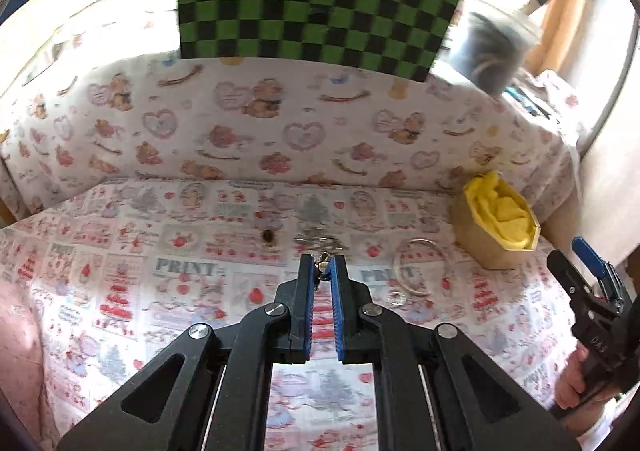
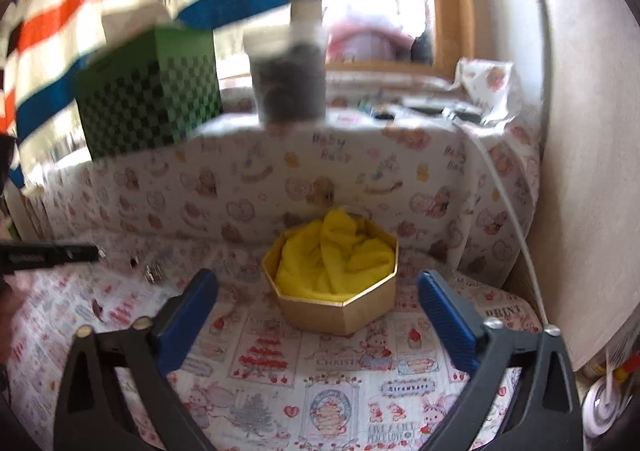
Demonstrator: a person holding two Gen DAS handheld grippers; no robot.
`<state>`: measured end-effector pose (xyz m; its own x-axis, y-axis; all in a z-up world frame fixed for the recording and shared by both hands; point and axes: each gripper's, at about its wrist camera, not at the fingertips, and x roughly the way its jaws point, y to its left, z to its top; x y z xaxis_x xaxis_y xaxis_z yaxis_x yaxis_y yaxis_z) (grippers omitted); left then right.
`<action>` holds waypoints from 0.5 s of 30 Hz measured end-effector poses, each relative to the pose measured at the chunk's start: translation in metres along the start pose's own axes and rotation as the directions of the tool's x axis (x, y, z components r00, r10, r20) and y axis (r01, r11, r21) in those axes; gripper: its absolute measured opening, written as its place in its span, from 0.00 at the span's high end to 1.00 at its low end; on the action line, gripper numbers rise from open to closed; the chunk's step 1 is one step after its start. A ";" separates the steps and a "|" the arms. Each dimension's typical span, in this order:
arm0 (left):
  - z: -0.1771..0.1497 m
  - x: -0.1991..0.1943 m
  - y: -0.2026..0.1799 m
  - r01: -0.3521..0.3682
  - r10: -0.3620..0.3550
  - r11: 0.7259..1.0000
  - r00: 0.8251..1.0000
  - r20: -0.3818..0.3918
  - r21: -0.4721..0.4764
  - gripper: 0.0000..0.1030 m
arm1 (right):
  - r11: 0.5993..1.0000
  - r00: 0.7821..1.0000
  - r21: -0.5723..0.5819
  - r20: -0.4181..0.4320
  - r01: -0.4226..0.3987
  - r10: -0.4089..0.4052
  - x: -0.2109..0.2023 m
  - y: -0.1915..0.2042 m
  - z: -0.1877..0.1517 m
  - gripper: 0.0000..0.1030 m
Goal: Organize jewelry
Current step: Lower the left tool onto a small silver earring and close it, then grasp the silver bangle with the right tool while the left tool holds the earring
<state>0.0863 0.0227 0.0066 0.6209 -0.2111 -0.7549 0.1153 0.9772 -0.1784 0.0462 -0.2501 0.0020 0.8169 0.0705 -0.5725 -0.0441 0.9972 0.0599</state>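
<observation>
Printed cloth (image 1: 120, 291); left hand-held gripper (image 1: 323, 265) pinches earring (image 1: 322, 263), hanging downward.

Box (image 1: 496, 227) right on cloth (image 1: 160, 291), cloth bundle (image 1: 506, 211) inside; bangle (image 1: 420, 267) left of box.

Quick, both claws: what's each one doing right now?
Left claw: closed on a small metal jewelry piece pinched at its tips.
Right claw: open, holding nothing, facing the gold box with yellow cloth.
</observation>
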 end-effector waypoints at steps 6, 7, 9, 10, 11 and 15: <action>0.002 0.018 0.005 -0.152 0.151 0.988 0.988 0.027 0.024 0.93 | 0.982 0.938 0.100 -0.293 -0.161 0.184 0.038 0.031 0.007 0.22; 0.002 0.019 0.008 -0.143 0.143 0.990 0.990 0.021 0.012 0.93 | 0.980 0.929 0.104 -0.314 -0.171 0.195 0.044 0.040 0.008 0.22; 0.002 0.018 0.010 -0.163 0.163 0.987 0.986 0.037 0.009 0.93 | 0.989 0.923 0.038 -0.356 -0.145 0.150 0.056 0.065 0.010 0.22; 0.002 0.016 0.010 -0.180 0.179 0.984 0.982 0.052 0.015 0.93 | 0.993 0.920 -0.003 -0.375 -0.122 0.112 0.061 0.075 0.009 0.22; 0.002 0.015 0.010 -0.186 0.185 0.982 0.981 0.063 0.015 0.93 | 0.993 0.912 -0.039 -0.400 -0.110 0.086 0.067 0.085 0.008 0.22; 0.002 0.009 0.016 -0.140 0.141 0.990 0.988 0.056 -0.017 0.93 | 0.994 0.899 -0.082 -0.436 -0.071 0.028 0.091 0.108 0.012 0.22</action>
<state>0.0953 0.0363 -0.0014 0.6731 -0.0697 -0.7363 0.0136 0.9965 -0.0819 0.1224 -0.1360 -0.0338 0.4827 0.1016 -0.8699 -0.1485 0.9884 0.0330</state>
